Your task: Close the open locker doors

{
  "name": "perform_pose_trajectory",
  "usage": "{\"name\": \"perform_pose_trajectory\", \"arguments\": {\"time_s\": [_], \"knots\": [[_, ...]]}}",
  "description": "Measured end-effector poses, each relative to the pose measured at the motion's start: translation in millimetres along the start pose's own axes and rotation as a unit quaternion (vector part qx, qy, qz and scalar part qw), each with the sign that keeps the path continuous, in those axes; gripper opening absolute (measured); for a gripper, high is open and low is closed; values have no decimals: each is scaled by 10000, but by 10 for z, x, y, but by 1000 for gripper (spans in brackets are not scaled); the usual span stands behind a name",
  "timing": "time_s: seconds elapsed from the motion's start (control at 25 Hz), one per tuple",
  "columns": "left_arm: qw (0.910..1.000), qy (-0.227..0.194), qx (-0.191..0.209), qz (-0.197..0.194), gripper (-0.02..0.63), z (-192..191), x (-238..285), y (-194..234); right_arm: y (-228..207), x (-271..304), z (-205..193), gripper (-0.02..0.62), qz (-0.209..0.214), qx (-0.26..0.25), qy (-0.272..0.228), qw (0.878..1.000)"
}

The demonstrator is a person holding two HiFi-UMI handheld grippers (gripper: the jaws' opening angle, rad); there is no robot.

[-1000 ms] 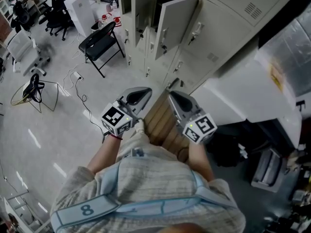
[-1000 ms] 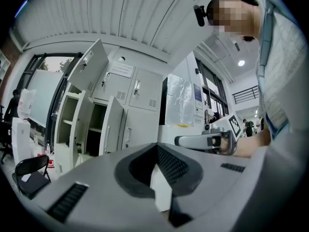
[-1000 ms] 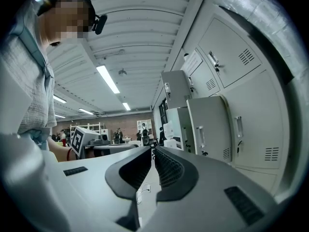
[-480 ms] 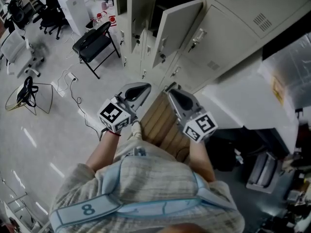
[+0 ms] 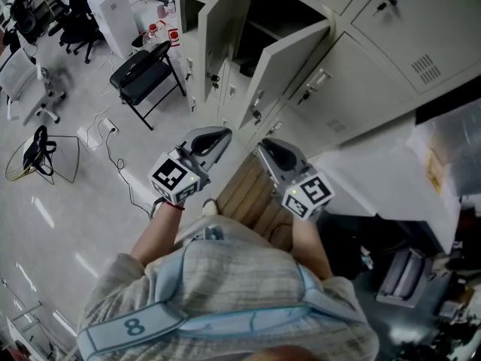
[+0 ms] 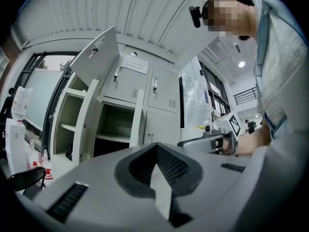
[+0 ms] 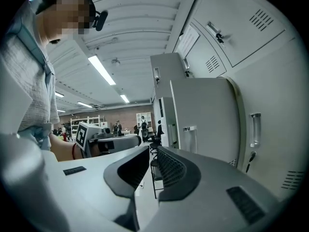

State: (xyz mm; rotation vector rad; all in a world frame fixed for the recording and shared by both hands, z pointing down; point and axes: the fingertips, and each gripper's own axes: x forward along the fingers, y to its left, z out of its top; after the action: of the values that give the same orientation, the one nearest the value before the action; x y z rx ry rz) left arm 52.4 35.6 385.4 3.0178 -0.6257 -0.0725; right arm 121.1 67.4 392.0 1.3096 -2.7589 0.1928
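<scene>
The grey locker bank point(image 5: 361, 74) fills the upper right of the head view and is the largest thing here; most of its doors are closed. The pale shiny floor point(image 5: 75, 201) spreads to the left of it. 2 locker doors stand open side by side: the left open door point(image 5: 220, 21) and the right open door point(image 5: 289, 62), with a dark compartment between them. Both doors are ahead of the grippers and well apart from them; nothing touches them. A black folding chair point(image 5: 146, 70) stands on the floor to the left of the lockers. Under the hands there is a wooden slatted surface point(image 5: 248, 194). The left gripper point(image 5: 220, 132) is held level toward the lockers, its jaws are clenched together at the tips and they are empty. The right gripper point(image 5: 263, 144) is beside it, near but not touching; its jaws have just been opening and now stand a little apart, with nothing between them. In the right gripper view the right open door point(image 7: 203, 115) is seen just ahead.
</scene>
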Motion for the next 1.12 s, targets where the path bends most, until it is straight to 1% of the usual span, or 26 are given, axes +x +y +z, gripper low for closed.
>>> {"name": "perform_pose_trajectory", "arguments": {"time_s": [0.12, 0.28, 0.4, 0.48, 0.6, 0.72, 0.88, 1.04, 1.12], "knots": [[10000, -22, 60, -19, 3, 26, 63, 180, -126, 127, 18, 28, -55, -8, -43, 10000], [10000, -15, 75, -36, 3, 71, 123, 295, -232, 223, 82, 28, -77, -49, -57, 9999], [9999, 0, 134, -35, 3, 74, 128, 375, -286, 311, 148, 28, -21, -192, -44, 9998], [10000, -4, 73, 61, 3, 83, 113, 464, -312, 375, 195, 41, 59, -306, -23, 9995], [9997, 5, -92, 225, 3, 95, 81, 589, -352, 435, 256, 41, 189, -406, 29, 9990], [9991, -37, -132, 393, 3, 182, 99, 705, -421, 459, 436, 55, 254, -473, -85, 9985], [9985, -26, -59, 546, 3, 268, 143, 826, -498, 511, 590, 56, 315, -568, -152, 9978], [9977, 53, -30, 678, 3, 282, 168, 916, -556, 595, 601, 57, 346, -537, -118, 9979], [9977, 93, -58, 674, 3, 256, 188, 930, -588, 630, 598, 57, 334, -497, -76, 9982]]}}
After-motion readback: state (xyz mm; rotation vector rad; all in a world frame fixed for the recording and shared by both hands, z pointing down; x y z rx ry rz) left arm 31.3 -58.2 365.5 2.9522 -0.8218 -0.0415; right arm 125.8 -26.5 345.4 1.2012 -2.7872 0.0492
